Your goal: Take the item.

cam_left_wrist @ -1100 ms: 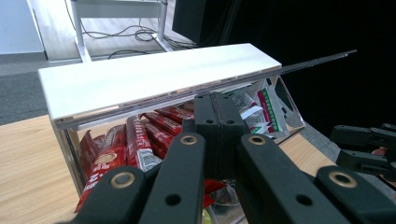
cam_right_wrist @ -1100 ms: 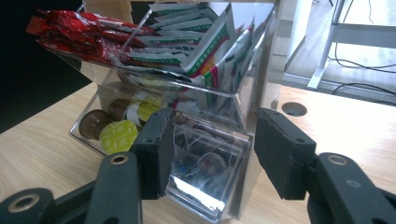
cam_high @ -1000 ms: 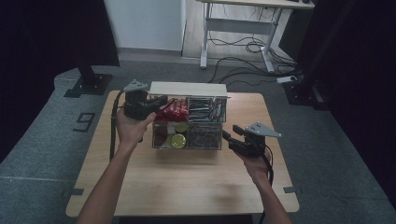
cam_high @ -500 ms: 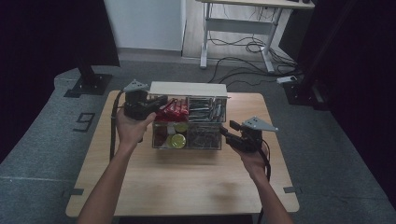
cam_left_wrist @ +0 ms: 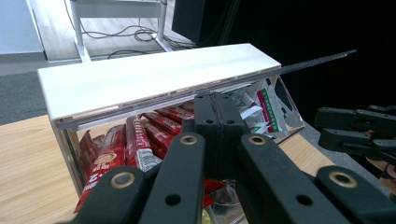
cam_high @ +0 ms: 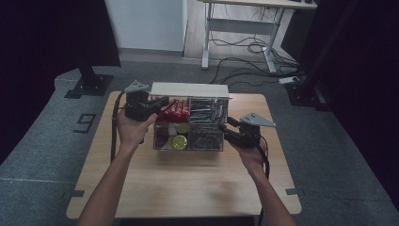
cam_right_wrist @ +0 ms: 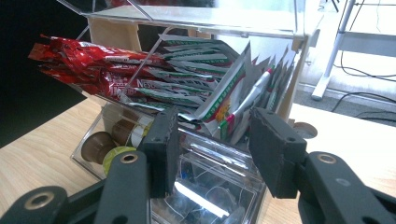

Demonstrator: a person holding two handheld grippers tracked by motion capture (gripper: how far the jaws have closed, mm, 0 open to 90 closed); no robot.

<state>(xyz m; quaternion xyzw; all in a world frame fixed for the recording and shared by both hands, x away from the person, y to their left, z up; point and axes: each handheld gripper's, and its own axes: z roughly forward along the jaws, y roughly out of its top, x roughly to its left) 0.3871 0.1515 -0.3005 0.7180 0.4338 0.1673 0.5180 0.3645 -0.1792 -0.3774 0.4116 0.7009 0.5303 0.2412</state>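
High view: clear organizer box (cam_high: 189, 123) sat at table (cam_high: 188, 188) far edge, left gripper (cam_high: 151, 104) at its left end, right gripper (cam_high: 225, 131) at its right | Left gripper view: jaws shut, empty, by white lid (cam_left_wrist: 154, 77) | Right gripper view: jaws half-open, just closing, framing striped sachets (cam_right_wrist: 219, 100); light, crinkly, pinch upper edge; red sachets (cam_right_wrist: 88, 63) crowded alongside.
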